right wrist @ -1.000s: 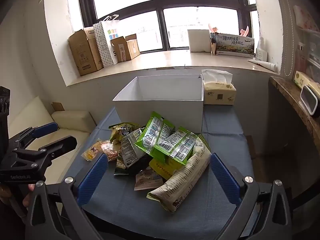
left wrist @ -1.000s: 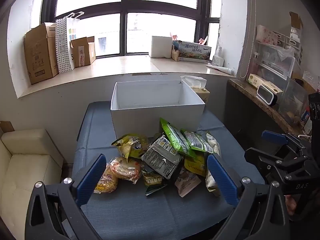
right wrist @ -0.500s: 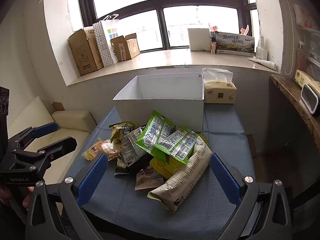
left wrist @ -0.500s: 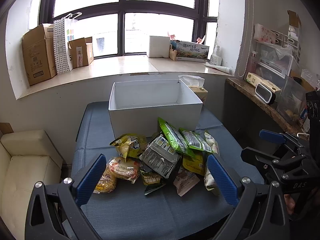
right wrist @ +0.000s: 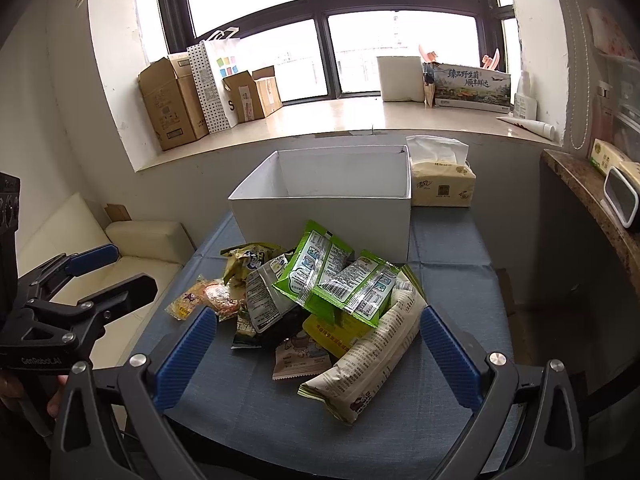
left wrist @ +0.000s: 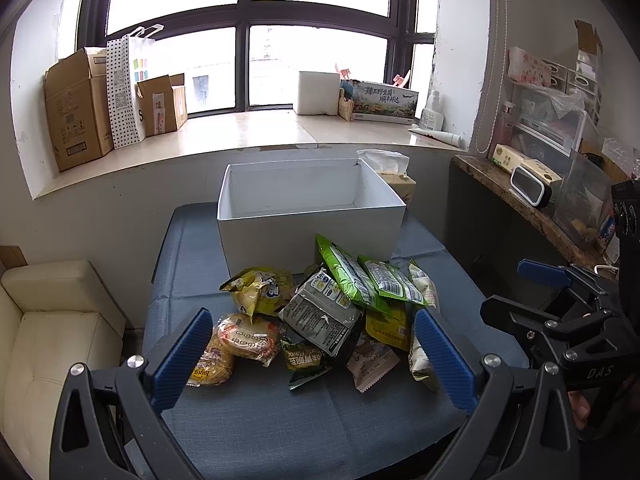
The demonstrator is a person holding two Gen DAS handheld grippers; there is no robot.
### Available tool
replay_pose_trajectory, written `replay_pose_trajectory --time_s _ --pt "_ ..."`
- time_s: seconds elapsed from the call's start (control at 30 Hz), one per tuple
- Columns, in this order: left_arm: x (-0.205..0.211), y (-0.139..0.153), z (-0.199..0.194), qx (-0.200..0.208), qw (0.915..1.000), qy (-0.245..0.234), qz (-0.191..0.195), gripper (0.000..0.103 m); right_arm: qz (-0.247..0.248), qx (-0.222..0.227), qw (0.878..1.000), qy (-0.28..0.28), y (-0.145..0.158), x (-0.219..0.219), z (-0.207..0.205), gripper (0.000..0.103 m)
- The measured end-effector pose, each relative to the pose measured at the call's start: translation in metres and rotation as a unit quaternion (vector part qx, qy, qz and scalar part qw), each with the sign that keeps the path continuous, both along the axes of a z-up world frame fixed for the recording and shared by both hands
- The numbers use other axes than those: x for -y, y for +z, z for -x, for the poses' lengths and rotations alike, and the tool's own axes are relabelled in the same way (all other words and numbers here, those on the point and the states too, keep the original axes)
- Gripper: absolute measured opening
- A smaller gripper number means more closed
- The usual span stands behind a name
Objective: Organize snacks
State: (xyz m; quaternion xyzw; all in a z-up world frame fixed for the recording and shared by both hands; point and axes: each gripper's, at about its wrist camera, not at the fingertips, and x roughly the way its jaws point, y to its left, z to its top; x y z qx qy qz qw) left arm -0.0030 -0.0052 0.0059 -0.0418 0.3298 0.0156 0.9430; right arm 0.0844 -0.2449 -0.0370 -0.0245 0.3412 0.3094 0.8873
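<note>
A pile of snack packets point(left wrist: 332, 312) lies on a blue-covered table point(left wrist: 256, 420), in front of an open white box point(left wrist: 308, 216). The pile holds green packets point(right wrist: 332, 276), a grey packet point(left wrist: 320, 314), yellow packets point(left wrist: 256, 290), a long cream packet point(right wrist: 368, 352) and small orange-wrapped cakes point(left wrist: 244, 338). My left gripper point(left wrist: 312, 356) is open and empty, held back from the pile's near side. My right gripper point(right wrist: 316, 356) is open and empty, also short of the pile. Each gripper shows at the other view's edge.
A tissue pack point(right wrist: 440, 184) stands right of the box. A cream sofa point(left wrist: 48, 320) is left of the table. A counter with a clock point(left wrist: 532, 184) runs along the right. The window ledge behind holds cardboard boxes point(left wrist: 80, 108).
Both views have shifted only slightly; the left gripper has eased a little toward the pile. Both grippers stay open and nothing in the pile has moved.
</note>
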Motion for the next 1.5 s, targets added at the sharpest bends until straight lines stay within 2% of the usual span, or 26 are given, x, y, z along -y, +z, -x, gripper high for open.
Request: replay_pose_trajectory --time_s 1.5 --pt "-0.0046 0.0015 0.0015 0.004 1.0000 0.002 0.008 0.103 0.001 -0.006 1.000 0.001 -0.0038 -0.0023 -0.0014 0.103"
